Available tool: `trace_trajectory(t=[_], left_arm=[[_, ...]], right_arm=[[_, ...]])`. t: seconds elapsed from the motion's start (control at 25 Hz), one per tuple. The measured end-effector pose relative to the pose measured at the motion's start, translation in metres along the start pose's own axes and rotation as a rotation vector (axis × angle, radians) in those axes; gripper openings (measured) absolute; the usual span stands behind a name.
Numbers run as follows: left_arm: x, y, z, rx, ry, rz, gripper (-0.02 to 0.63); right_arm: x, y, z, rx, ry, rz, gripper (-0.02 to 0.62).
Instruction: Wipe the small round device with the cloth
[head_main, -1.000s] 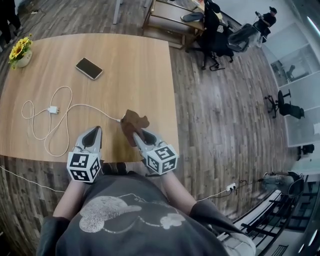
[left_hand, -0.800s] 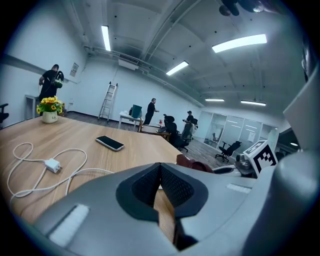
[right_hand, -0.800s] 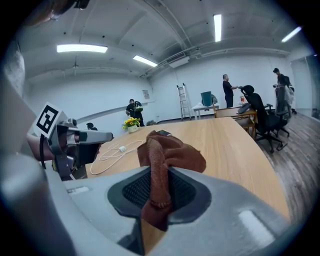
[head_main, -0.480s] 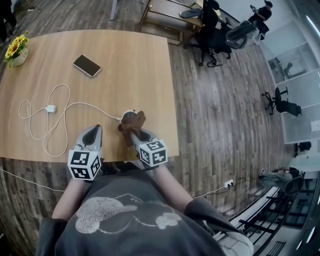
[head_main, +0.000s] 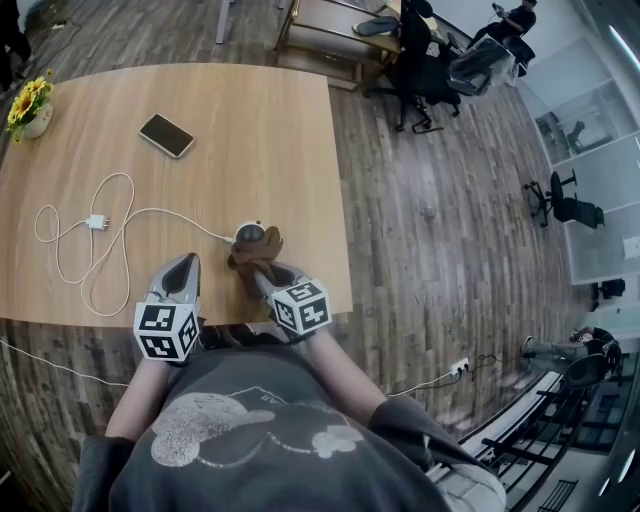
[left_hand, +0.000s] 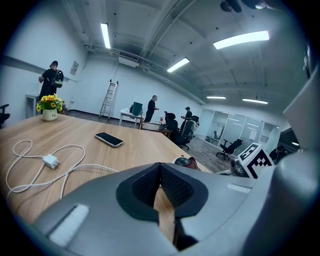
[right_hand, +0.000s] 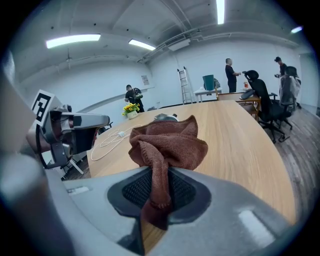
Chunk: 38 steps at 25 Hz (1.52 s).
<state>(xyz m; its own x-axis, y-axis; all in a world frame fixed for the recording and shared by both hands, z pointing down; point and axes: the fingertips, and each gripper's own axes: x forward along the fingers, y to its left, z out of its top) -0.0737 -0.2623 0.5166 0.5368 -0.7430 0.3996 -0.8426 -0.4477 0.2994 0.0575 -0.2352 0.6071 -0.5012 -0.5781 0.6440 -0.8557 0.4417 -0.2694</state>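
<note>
my right gripper (head_main: 262, 277) clamps the cloth (head_main: 257, 251) by a fold, leaving a wad to rub the small round device (head_main: 247, 232) at 12 o'clock; left gripper (head_main: 184, 264) clenched, empty.

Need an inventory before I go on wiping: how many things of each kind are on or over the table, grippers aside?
Phone: 1
Charging cable: 1
Flower pot: 1
Small round device: 1
Brown cloth, clamped in the right gripper: 1
Total: 5
</note>
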Motion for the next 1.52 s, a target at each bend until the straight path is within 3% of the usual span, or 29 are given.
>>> trace_trajectory(t=[0.2, 0.44, 0.6, 0.84, 1.0, 1.4, 1.52], left_arm=[[0.005, -0.004, 0.006, 0.006, -0.011, 0.005, 0.019], [0.012, -0.005, 0.015, 0.009, -0.028, 0.011, 0.020], [0.016, -0.010, 0.016, 0.013, -0.027, 0.011, 0.020], [0.018, -0.014, 0.018, 0.013, -0.026, 0.017, 0.020], [0.018, -0.015, 0.017, 0.008, -0.023, 0.026, 0.020], [0.013, -0.009, 0.010, 0.000, -0.017, 0.041, 0.020], [0.012, -0.008, 0.010, -0.001, -0.021, 0.038, 0.020]], right_arm=[[-0.041, 0.004, 0.015, -0.056, -0.102, 0.037, 0.069], [-0.090, -0.026, 0.074, -0.048, -0.326, -0.039, 0.069], [-0.095, -0.045, 0.094, -0.002, -0.383, -0.064, 0.069], [-0.058, -0.047, 0.083, 0.060, -0.319, -0.034, 0.069], [-0.033, -0.054, 0.063, 0.096, -0.247, -0.058, 0.069], [0.002, -0.067, 0.021, 0.064, -0.070, -0.115, 0.069], [0.002, -0.072, 0.019, 0.071, -0.058, -0.138, 0.069]])
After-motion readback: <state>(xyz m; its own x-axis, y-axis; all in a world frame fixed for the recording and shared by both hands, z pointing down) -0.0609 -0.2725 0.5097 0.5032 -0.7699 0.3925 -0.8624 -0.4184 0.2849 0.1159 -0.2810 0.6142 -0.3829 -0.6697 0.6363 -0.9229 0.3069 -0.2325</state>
